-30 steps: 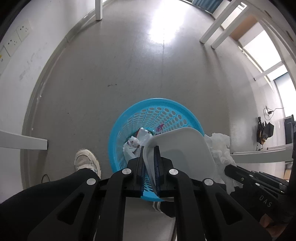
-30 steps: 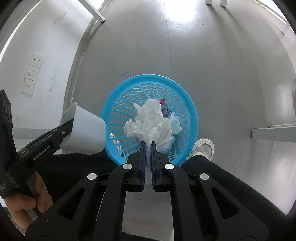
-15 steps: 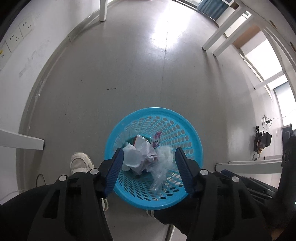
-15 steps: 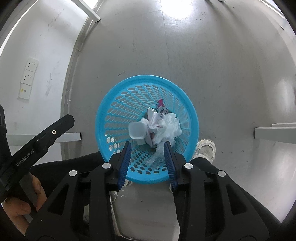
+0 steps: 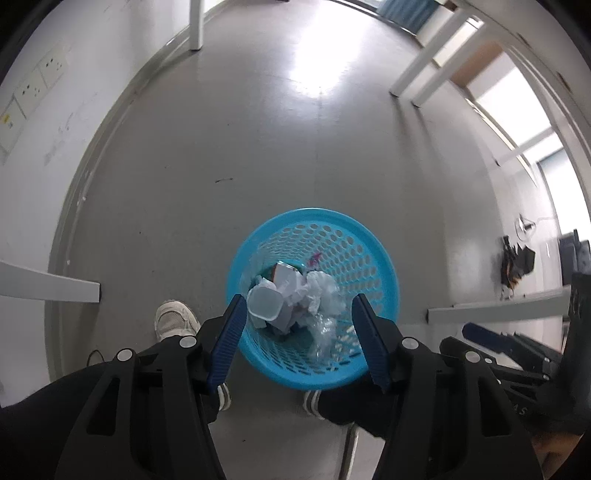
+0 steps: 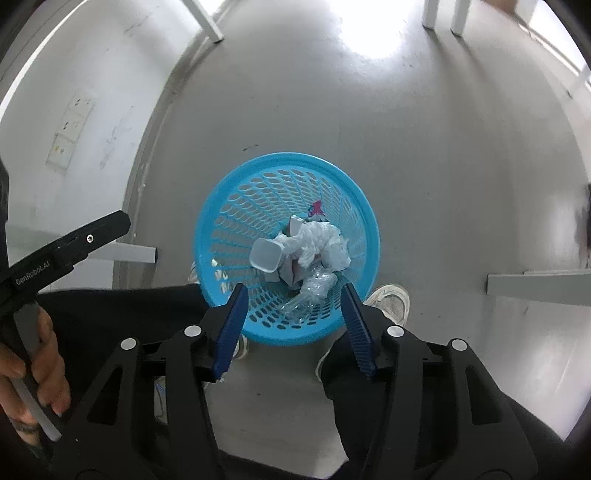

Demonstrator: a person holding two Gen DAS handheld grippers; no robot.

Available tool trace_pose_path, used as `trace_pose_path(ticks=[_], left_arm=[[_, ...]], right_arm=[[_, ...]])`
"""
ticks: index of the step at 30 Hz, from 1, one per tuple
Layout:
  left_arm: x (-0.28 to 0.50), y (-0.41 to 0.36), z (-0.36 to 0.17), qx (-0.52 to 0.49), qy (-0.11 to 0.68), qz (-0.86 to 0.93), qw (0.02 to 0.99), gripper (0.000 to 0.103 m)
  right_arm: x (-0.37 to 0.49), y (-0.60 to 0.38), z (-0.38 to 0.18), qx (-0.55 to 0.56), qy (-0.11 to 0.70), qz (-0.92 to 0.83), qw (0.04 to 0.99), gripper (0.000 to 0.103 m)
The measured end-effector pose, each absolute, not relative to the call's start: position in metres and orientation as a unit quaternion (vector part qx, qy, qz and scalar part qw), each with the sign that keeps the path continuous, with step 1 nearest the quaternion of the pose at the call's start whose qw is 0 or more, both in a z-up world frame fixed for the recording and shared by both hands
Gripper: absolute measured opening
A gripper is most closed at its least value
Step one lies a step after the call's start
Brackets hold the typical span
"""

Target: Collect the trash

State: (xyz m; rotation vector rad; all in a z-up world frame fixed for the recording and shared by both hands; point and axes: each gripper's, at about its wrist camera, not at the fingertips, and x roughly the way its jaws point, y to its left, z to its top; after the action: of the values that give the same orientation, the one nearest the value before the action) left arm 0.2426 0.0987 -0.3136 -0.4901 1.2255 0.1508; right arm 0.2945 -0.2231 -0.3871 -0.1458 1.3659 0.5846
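Nearest the lenses, the left gripper [image 5: 297,332] and the right gripper [image 6: 291,321] both point steeply down, jaws spread and opening wider, with nothing between the blue pads [image 5: 225,343]. Beneath them stand the person's dark trouser legs and pale sneakers [image 5: 173,321] on the grey floor. Just beyond, the blue perforated waste basket [image 6: 236,206] sits on the floor, and the trash lies inside it: a white plastic cup [image 6: 266,256] on its side, crumpled white tissue [image 6: 323,240], a clear crushed wrapper [image 6: 314,286] and a scrap with pink print. The drop-off step looks finished; the next move calls for lifting clear and seeking more litter. Writing: "GenRobot.AI" on the left gripper's finger in the right view. Farther off stand white table legs [image 5: 195,22] and wall sockets [image 5: 33,81].
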Motion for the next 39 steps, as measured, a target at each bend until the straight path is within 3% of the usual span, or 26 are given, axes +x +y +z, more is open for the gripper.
trace_pose_path(ticks=[8, 26, 30, 39], left_arm=[[0.208, 0.086, -0.289, -0.21, 0.565, 0.037, 0.797, 0.068], [0.134, 0.068, -0.214, -0.183, 0.507, -0.005, 0.842, 0.096], [0.122, 0.068, -0.208, -0.188, 0.499, -0.011, 0.846, 0.097], [0.125, 0.075, -0.225, -0.187, 0.503, -0.008, 0.844, 0.097]], right_arm=[[0.264, -0.241, -0.351, -0.061, 0.591, 0.275, 0.756, 0.067], [0.204, -0.278, -0.288, -0.057, 0.533, 0.299, 0.79, 0.089], [0.188, -0.28, -0.276, -0.076, 0.516, 0.315, 0.793, 0.094], [0.192, -0.281, -0.283, -0.058, 0.526, 0.327, 0.783, 0.094]])
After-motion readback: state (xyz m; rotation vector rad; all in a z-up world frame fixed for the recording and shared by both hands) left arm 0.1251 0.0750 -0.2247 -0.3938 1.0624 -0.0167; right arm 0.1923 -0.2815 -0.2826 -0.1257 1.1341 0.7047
